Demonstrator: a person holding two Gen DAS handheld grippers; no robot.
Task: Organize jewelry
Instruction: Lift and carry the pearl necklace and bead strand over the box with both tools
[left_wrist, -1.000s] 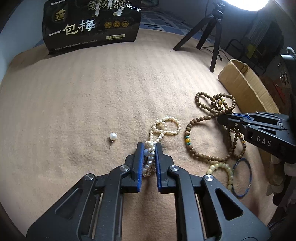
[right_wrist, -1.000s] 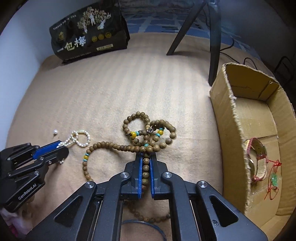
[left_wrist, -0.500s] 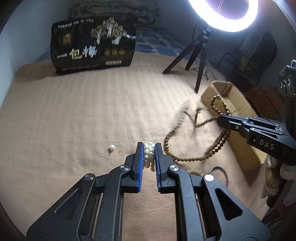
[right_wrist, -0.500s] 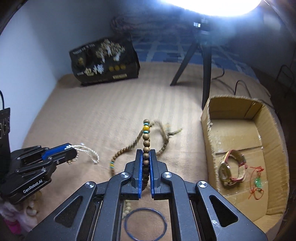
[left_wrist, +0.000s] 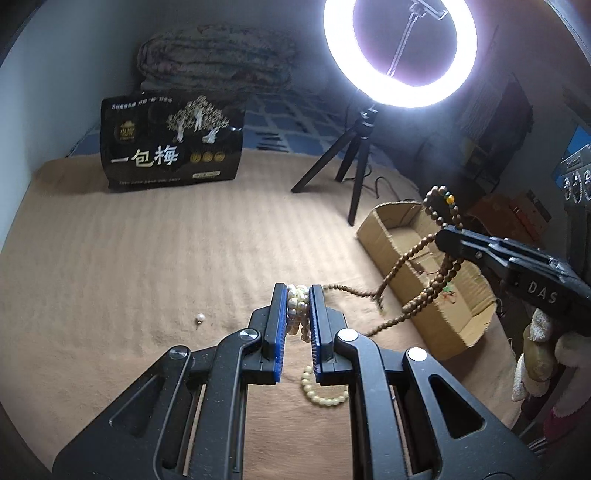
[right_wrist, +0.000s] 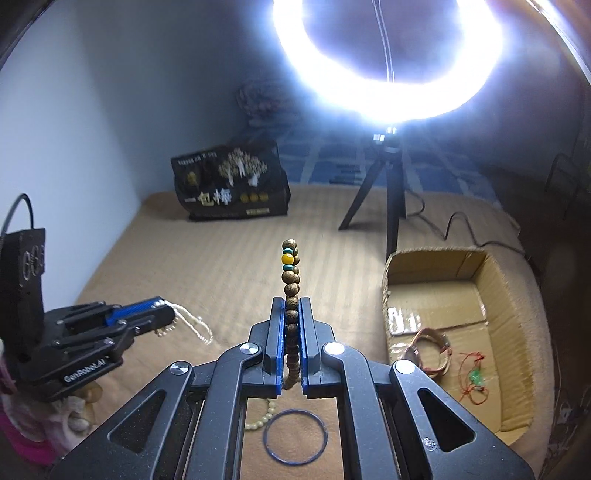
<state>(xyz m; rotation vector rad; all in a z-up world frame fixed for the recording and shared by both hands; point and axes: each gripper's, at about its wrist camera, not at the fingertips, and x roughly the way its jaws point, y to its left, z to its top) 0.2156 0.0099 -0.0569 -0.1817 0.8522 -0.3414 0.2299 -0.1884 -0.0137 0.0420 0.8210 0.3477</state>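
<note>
Jewelry is mid-sort: a watch (right_wrist: 428, 349) and a red-corded charm (right_wrist: 474, 376) already lie in the cardboard box (right_wrist: 517, 369) ahead and to the right of my right gripper (right_wrist: 291, 306), so I judge the job partly done. My right gripper has its jaws closed tight on the wooden bead necklace (right_wrist: 290, 280), lifted clear of the blanket (left_wrist: 147, 258); a short run of beads with a yellow one stands up past the fingertips, and the rest trails down in loops toward my left side. My left gripper (left_wrist: 298, 295) is clamped narrowly on the pearl strand (left_wrist: 297, 306), bunched between the blue pads (left_wrist: 279, 325), also raised off the blanket. Whether the two strands are fully untangled I cannot tell; the wooden loops hang just beside the pearls. Left to put away, by my reckoning: both held strands, a pale bead bracelet (left_wrist: 323, 393) directly beneath my left gripper, a thin blue bangle (right_wrist: 294, 435) beneath my right, and a single pearl pin (left_wrist: 200, 317) off to the left of my left gripper.
</note>
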